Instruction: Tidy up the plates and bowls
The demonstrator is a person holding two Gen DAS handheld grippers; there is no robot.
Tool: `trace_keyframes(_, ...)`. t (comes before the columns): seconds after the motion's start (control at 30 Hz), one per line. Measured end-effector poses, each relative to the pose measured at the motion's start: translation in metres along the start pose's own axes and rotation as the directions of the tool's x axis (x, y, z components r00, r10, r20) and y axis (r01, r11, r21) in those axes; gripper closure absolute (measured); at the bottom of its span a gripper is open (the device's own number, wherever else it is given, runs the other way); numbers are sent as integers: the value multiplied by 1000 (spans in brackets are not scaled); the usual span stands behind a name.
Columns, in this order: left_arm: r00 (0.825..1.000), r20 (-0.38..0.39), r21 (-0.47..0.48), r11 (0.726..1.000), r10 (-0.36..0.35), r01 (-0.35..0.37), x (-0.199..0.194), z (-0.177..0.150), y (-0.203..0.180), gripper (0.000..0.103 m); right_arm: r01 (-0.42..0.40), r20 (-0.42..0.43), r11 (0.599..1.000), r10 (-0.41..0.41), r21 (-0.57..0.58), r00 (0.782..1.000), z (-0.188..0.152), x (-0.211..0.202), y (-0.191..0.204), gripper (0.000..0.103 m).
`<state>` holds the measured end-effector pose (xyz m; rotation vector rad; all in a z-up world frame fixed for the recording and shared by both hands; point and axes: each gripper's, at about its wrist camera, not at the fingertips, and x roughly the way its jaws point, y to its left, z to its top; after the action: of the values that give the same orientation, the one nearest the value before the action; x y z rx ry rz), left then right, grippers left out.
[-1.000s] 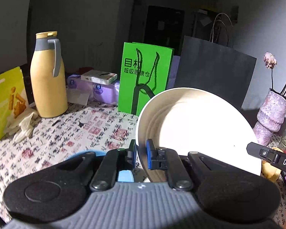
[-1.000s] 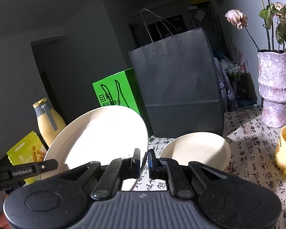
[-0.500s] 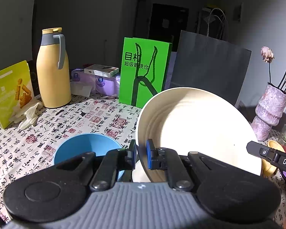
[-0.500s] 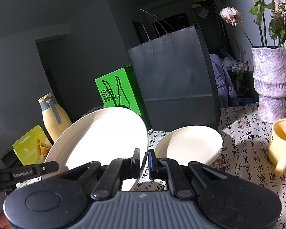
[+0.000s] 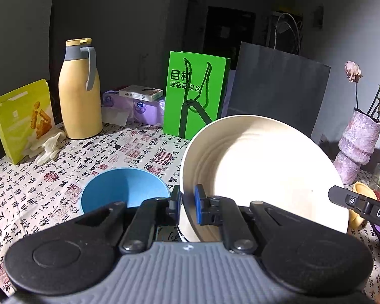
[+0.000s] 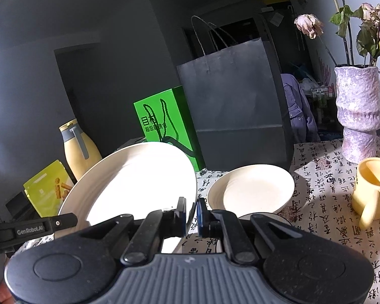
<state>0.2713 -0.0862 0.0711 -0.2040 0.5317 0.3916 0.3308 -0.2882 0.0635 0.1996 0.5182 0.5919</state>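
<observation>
My left tongs are clamped on the rim of a large cream plate, the two blue-padded fingers pinching its near left edge. My right tongs are clenched on the opposite rim of the same plate, so I hold it between both hands, lifted off the table and tilted on edge. Both tools point forward and somewhat downward toward the tabletop, level with each other; the black side of the right tool shows at the right border of the left camera's view, and the left tool's side shows at the left border of the right camera's.

Under the plate's left side a blue bowl sits upright on the calligraphy-print tablecloth, close to the near edge. Just right of my right tongs a smaller cream plate rests tilted on something dark that I cannot make out, and a yellow mug stands further right beside it.

Along the far edge stand a yellow thermos jug, a green paper bag and a dark grey paper bag. A purple vase with wilted flowers stands toward the right far corner, and a yellow snack box stands at the left edge.
</observation>
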Motion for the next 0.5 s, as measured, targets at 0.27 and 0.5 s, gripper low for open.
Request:
trace_keyframes(0.27,1000,-10,-7,1000,8,-8,-10,-13,-8,92,0,-8,1000,0,-12,1000,-7,-13,-4,95)
trace_keyframes(0.5,1000,-17,-6,1000,8,-8,-20,-24,-16,92,-4,-10,1000,4,-12,1000,-10,-26,-10,95)
